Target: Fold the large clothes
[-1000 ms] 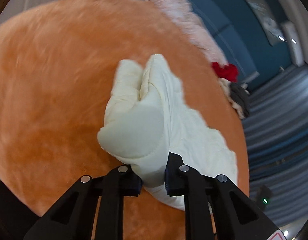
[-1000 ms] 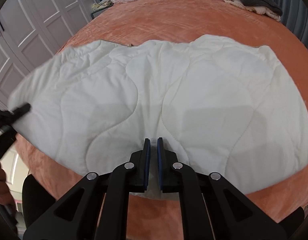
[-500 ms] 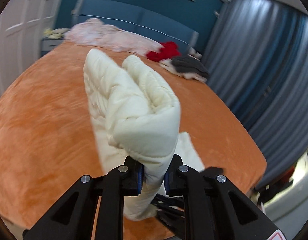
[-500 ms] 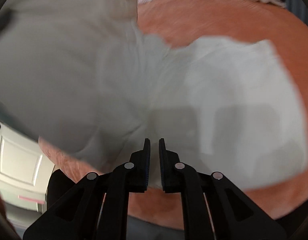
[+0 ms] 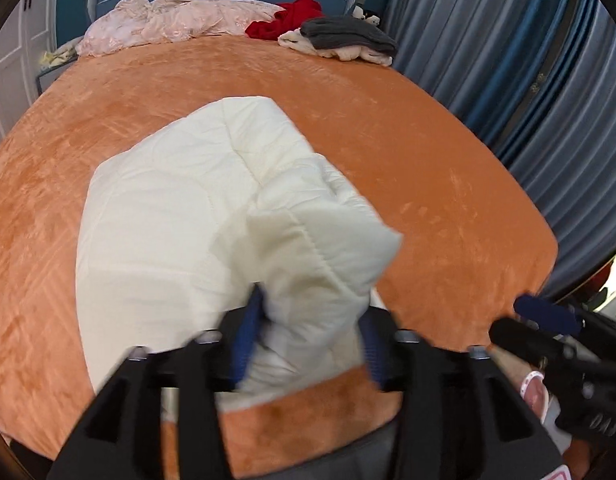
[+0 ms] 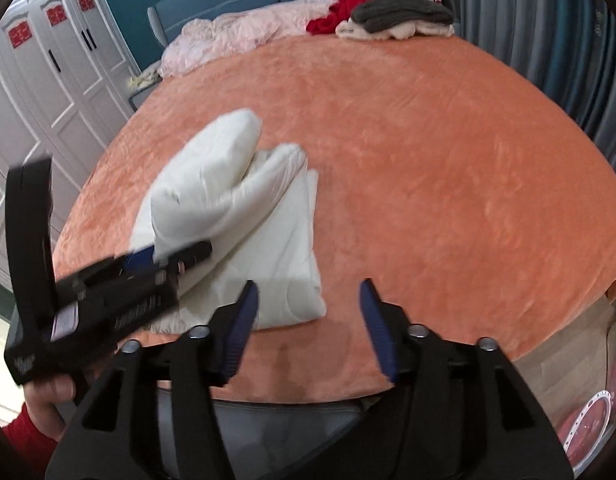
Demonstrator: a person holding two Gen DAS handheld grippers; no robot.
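My left gripper (image 5: 308, 336), jaws parted around a bunched corner of the cream quilted garment (image 6: 244, 220) on the orange bed (image 6: 428, 160), sits nearer the garment than my open, empty right gripper (image 6: 308, 320).

The orange bed (image 6: 428, 152) carries a folded white quilt (image 6: 276, 264) near its foot edge; pink bedding (image 6: 244, 36), red garment (image 6: 344, 8) and grey clothes (image 6: 400, 12) lie along the head edge.
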